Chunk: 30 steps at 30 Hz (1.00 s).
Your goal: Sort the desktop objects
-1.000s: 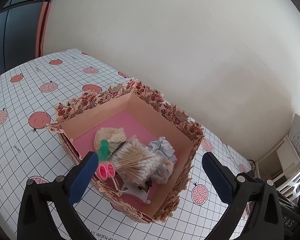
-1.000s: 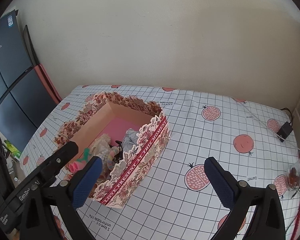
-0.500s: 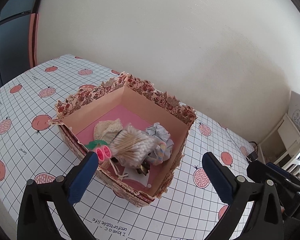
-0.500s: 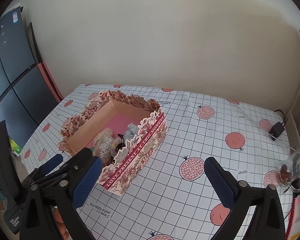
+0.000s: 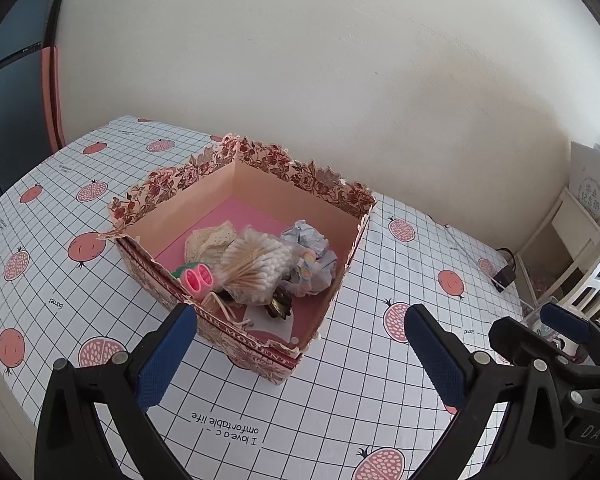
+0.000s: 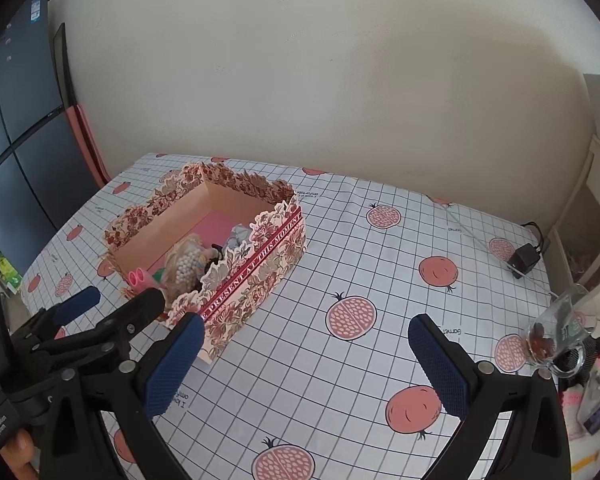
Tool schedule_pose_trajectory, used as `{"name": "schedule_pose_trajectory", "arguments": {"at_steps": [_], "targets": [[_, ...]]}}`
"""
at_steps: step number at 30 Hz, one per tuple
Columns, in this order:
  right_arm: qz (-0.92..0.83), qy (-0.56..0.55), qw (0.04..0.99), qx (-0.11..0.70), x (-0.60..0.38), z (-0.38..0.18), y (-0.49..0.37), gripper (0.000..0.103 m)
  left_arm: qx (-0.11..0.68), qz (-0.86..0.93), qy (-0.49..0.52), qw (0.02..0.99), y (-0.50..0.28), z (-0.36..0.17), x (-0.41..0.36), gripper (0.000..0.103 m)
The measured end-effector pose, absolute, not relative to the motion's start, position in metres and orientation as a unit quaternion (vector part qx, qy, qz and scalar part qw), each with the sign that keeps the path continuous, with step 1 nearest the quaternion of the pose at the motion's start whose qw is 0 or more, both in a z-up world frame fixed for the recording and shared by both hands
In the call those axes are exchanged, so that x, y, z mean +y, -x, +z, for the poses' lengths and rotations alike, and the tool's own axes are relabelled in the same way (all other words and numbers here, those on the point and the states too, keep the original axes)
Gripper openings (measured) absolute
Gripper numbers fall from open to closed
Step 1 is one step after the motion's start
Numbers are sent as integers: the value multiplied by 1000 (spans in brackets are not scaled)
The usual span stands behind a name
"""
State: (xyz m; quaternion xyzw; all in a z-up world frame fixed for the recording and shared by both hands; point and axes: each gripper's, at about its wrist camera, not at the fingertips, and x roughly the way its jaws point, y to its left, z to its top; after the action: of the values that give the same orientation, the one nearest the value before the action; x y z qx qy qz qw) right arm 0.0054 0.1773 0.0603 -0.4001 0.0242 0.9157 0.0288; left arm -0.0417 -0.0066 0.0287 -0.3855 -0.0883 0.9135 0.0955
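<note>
A floral paper box (image 5: 336, 200) (image 6: 260, 256) stands on the table. It holds a bag of cotton swabs (image 5: 256, 268) (image 6: 184, 264), a pink clip (image 5: 198, 280) (image 6: 136, 278), crumpled paper (image 5: 306, 236), a lace cloth (image 5: 210, 238) and a dark clip (image 5: 278, 306). My left gripper (image 5: 300, 352) is open and empty, just in front of the box; it also shows in the right wrist view (image 6: 116, 300). My right gripper (image 6: 304, 360) is open and empty, above the tablecloth right of the box; it shows in the left wrist view (image 5: 540, 324).
The table has a white grid cloth (image 6: 380, 280) with pomegranate prints. A black power adapter (image 6: 522, 258) with a cable lies at the back right. A glass (image 6: 556, 332) stands at the right edge. A wall runs behind; dark panels stand at the left.
Both grippers have pulled back and up from the box, which now looks smaller and farther. The right gripper has come into the left wrist view. Both stay open.
</note>
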Motion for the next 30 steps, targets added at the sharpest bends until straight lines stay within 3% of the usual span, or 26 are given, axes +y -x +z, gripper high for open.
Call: {"name": "schedule_pose_trajectory", "arguments": {"at_steps": [30], "targets": [[928, 367, 66, 18, 187, 56, -36, 103, -42, 917, 382, 104, 25, 28, 14, 103]]}}
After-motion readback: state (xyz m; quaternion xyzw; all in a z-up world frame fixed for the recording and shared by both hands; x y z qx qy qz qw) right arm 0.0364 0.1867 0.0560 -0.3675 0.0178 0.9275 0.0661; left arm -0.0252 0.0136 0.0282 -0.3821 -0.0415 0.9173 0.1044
